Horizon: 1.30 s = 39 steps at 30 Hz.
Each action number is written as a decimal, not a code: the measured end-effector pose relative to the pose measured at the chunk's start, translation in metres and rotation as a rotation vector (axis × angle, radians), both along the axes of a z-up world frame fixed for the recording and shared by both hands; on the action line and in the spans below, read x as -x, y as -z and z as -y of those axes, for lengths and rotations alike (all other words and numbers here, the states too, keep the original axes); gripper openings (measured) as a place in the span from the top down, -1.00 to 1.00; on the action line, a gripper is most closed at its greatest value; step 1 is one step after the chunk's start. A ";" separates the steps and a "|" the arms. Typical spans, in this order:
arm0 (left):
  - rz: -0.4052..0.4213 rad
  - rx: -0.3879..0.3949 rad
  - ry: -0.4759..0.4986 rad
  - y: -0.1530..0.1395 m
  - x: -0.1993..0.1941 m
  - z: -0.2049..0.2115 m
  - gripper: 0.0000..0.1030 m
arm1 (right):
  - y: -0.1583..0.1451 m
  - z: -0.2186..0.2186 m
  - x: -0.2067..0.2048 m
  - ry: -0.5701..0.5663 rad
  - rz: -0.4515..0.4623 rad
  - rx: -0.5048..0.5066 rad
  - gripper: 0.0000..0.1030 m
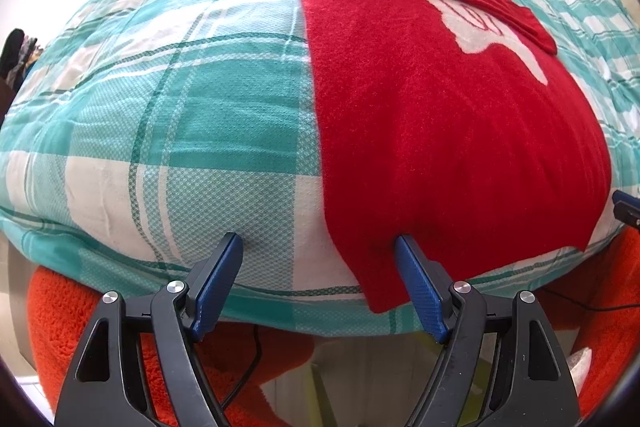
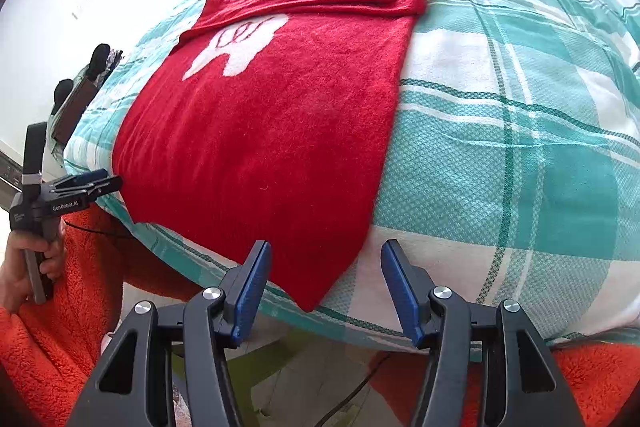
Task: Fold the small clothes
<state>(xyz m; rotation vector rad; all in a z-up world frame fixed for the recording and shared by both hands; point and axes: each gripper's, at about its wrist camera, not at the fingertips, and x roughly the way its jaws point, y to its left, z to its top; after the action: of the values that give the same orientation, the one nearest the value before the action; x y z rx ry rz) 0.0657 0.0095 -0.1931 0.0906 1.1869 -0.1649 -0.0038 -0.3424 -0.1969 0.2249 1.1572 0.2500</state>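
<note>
Red sweater [image 1: 440, 131] lies flat on the teal-and-white checked bedspread [image 1: 180, 99], hem at the near edge of the bed, both sleeves folded across the chest and partly covering the white motif [image 2: 240, 47]. My left gripper [image 1: 320, 247] spread wide — its right finger [image 1: 416, 279] lies over the hem's left corner, the other over bare bedspread. My right gripper [image 2: 326, 255] also spread wide — straddling the hem's right corner. Orange fleece [image 2: 48, 339] below the bed edge.
</note>
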 end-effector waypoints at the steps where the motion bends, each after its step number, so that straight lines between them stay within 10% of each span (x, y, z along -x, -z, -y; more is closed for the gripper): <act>1: 0.002 0.000 -0.002 -0.001 0.000 0.000 -0.55 | -0.001 0.005 0.001 0.017 0.005 -0.016 -0.13; 14: 0.042 -0.024 0.043 -0.010 0.010 0.009 -0.55 | -0.023 0.006 0.011 0.028 0.059 -0.020 -0.13; 22: 0.021 0.015 0.028 -0.010 0.018 -0.001 -0.55 | -0.064 -0.038 0.024 0.001 0.156 0.475 -0.16; 29: 0.016 0.003 0.005 -0.008 0.015 -0.002 -0.55 | -0.068 -0.036 0.025 0.031 0.127 0.566 -0.24; 35: 0.004 0.005 0.029 -0.005 0.017 0.000 -0.55 | -0.062 -0.028 0.018 0.028 0.113 0.533 -0.24; 39: -0.022 0.105 0.083 -0.001 0.016 0.001 -0.55 | -0.039 0.006 0.010 0.030 0.020 0.148 -0.24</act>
<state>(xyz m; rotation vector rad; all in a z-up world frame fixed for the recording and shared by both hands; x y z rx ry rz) 0.0496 0.0085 -0.1921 0.0462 1.1954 -0.3009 -0.0140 -0.3481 -0.1574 0.1086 1.1461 0.1390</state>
